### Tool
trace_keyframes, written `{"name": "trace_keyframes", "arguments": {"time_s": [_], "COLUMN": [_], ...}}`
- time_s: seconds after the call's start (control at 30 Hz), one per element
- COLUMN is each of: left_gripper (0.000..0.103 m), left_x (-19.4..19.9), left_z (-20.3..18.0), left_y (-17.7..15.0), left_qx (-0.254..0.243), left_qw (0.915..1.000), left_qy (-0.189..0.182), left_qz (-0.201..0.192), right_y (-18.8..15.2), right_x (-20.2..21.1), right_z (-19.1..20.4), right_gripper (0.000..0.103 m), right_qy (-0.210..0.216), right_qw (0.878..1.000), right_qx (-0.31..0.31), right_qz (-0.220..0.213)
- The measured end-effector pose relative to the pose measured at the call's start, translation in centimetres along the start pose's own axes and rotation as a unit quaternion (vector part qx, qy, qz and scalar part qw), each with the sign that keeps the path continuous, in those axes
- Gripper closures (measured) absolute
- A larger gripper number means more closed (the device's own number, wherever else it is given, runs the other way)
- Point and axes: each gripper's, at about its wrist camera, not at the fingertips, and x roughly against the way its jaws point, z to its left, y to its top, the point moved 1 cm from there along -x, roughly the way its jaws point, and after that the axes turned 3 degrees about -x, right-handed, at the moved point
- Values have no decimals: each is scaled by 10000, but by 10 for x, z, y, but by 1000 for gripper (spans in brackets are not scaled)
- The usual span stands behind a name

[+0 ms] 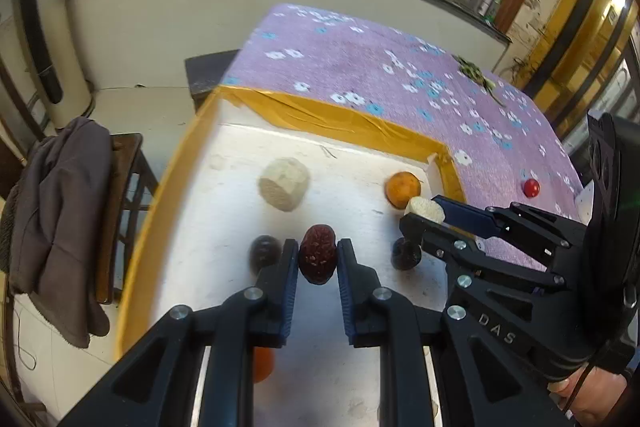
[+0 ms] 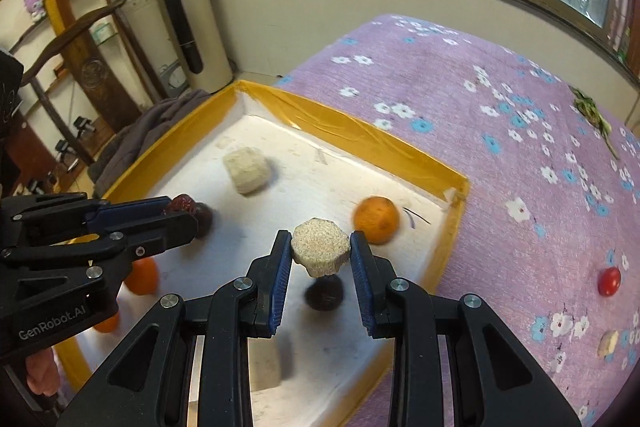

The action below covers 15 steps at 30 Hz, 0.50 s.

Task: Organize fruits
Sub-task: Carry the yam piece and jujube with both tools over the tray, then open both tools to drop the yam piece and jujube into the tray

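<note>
My left gripper is shut on a wrinkled dark red date and holds it above the white floor of the yellow-rimmed tray. My right gripper is shut on a pale beige faceted chunk above the tray; it also shows in the left wrist view. In the tray lie a bigger beige chunk, an orange, two dark round fruits and an orange fruit under my left fingers.
The tray stands on a purple flowered cloth. A red cherry tomato, a small pale piece and a green sprig lie on the cloth to the right. A chair with grey clothing stands left of the table.
</note>
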Motion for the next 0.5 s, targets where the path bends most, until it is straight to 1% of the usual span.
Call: {"name": "trace_keyframes", "arguments": {"time_s": [0.27,0.5], "left_gripper": [81,81], "left_x": [-27,-46], "left_z": [-6,-6], "left_y": [7,13], "left_qx": [-149,-129], "left_qw": [9995,9989], "left_qy": [-85,-114], "left_qz": [263,439], "right_y": [-3,-2], "right_x": [-12,-19], "right_z": [-15,-10], "right_gripper": [74,74], "right_qy": [-234,-342], "right_qw": [9995,9993], "right_qx": [-159,60], "right_qz": [110,98]}}
